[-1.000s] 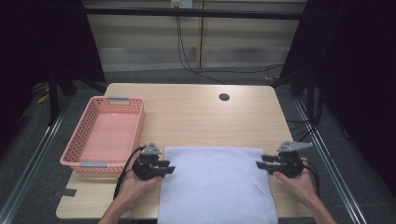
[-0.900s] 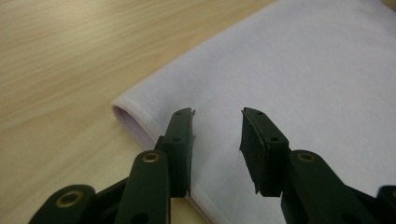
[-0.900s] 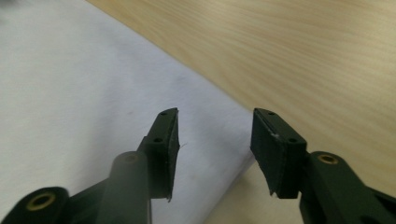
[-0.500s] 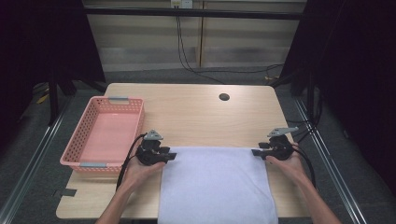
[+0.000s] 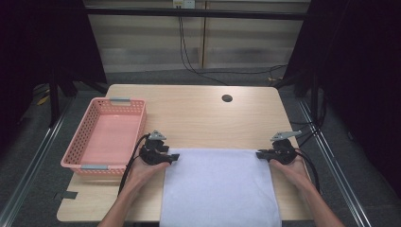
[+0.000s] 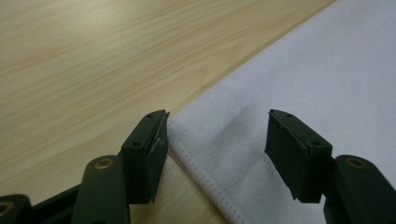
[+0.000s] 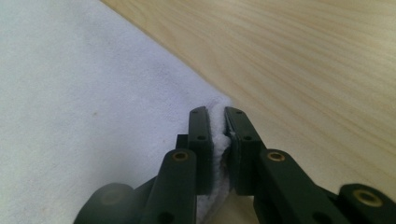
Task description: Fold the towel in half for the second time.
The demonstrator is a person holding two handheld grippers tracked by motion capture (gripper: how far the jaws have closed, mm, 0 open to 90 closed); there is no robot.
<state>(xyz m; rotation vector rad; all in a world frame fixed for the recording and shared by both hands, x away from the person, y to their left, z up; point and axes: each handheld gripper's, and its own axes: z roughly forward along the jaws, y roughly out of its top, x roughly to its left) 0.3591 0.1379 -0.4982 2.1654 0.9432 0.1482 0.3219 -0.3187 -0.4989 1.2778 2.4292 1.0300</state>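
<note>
A white towel [image 5: 220,187] lies flat on the wooden table [image 5: 208,120], its near part hanging over the front edge. My left gripper [image 5: 175,156] sits at the towel's far left corner. In the left gripper view this gripper [image 6: 218,115] is open, its jaws having just been opening, and the hemmed towel [image 6: 327,70] corner lies loose between them. My right gripper [image 5: 259,153] is at the far right corner. In the right gripper view that gripper [image 7: 217,112] has just been closing and now pinches a fold of the towel [image 7: 93,93].
A pink plastic basket [image 5: 78,142] stands on the left part of the table, close to my left gripper. A dark round hole [image 5: 227,98] is in the tabletop at the back right. Bare wood lies beyond the towel.
Both grippers have moved away from the person to the towel's far corners and sunk to the table. The towel, bulging before, now lies flat.
</note>
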